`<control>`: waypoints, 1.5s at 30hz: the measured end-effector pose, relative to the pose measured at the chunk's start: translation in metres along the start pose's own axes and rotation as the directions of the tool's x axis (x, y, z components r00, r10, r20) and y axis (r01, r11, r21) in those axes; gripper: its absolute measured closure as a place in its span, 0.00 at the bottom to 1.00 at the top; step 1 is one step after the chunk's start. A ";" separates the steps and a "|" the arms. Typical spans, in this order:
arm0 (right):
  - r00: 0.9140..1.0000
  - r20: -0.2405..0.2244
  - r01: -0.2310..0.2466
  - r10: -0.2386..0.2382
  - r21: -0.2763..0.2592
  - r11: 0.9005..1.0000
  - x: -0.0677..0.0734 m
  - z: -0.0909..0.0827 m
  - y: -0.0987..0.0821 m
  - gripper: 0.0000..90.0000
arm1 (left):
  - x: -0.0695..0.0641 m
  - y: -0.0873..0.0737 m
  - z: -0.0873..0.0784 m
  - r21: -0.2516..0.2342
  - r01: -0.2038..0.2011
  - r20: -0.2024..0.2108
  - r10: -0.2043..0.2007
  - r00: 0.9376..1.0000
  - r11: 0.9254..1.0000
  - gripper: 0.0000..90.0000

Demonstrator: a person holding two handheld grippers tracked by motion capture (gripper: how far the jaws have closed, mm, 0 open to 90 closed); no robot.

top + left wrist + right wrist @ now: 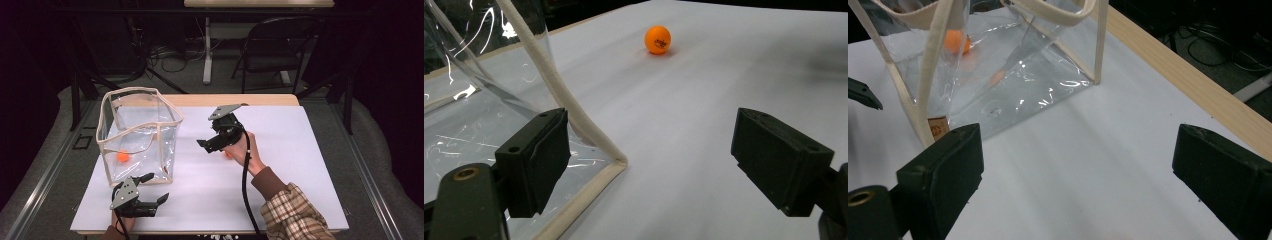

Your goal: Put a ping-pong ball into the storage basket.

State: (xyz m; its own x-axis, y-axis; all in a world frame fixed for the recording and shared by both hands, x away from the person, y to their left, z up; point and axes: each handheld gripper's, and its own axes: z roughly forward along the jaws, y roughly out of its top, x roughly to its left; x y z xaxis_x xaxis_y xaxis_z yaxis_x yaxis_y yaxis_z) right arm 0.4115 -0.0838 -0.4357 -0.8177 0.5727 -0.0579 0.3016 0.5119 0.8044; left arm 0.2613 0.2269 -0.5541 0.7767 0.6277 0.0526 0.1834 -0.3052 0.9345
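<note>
Step in hand: putting orange balls into the clear bag (137, 135), it seems; one ball inside (122, 156) already lies near the surface's left edge.
Loose ball (658, 39): on the white surface (300, 150), mid-area, right of the bag.
Right claw (209, 145): wide, empty, beside that ball.
Left claw (152, 189): wide, empty, at the bag's near corner.
Next move: probably lower the right claw over the ball and pinch gently; it rolls.

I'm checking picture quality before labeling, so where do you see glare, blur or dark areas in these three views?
High view: white table sheet brightly lit, room behind nearly black. Left gripper view: white glare streaks on the clear bag, orange ball fairly sharp, dark smear at right. Right gripper view: glints on the bag's floor, near jaws soft, ball in the bag blurred.
</note>
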 end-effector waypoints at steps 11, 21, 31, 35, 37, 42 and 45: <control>1.000 0.019 -0.011 0.011 0.015 1.000 -0.004 -0.006 -0.020 0.03 | -0.001 0.000 -0.002 0.001 0.001 -0.003 -0.001 1.000 1.000 0.18; 0.999 0.036 -0.027 0.026 0.035 0.999 -0.007 -0.010 -0.044 0.02 | 0.000 -0.001 -0.003 0.000 0.003 -0.007 -0.003 1.000 1.000 0.18; 0.998 0.052 -0.045 0.043 0.043 0.998 -0.012 -0.013 -0.059 0.00 | 0.000 -0.001 -0.003 -0.001 0.004 -0.007 -0.004 1.000 1.000 0.18; 0.996 0.071 -0.049 0.046 0.050 0.998 -0.014 -0.018 -0.065 0.00 | 0.000 -0.001 -0.003 -0.001 0.004 -0.007 -0.004 1.000 1.000 0.18; 0.996 0.071 -0.049 0.046 0.050 0.998 -0.014 -0.018 -0.065 0.00 | 0.000 -0.001 -0.003 -0.001 0.004 -0.007 -0.004 1.000 1.000 0.18; 0.995 0.095 -0.048 0.042 0.056 0.997 -0.016 -0.017 -0.073 0.00 | -0.001 -0.001 -0.006 -0.003 0.000 -0.012 0.000 1.000 1.000 0.18; 0.994 0.102 -0.053 0.046 0.063 0.997 -0.018 -0.017 -0.076 0.00 | -0.002 -0.002 -0.007 -0.003 0.004 -0.017 -0.004 1.000 1.000 0.18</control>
State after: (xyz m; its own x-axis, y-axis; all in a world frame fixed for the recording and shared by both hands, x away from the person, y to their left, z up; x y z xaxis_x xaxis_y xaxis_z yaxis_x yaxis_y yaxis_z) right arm 0.3948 -0.1435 -0.4863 -0.7485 0.6582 -0.0811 0.3746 0.5206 0.7673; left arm 0.2555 0.2310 -0.5534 0.7657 0.6408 0.0551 0.1841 -0.3004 0.9359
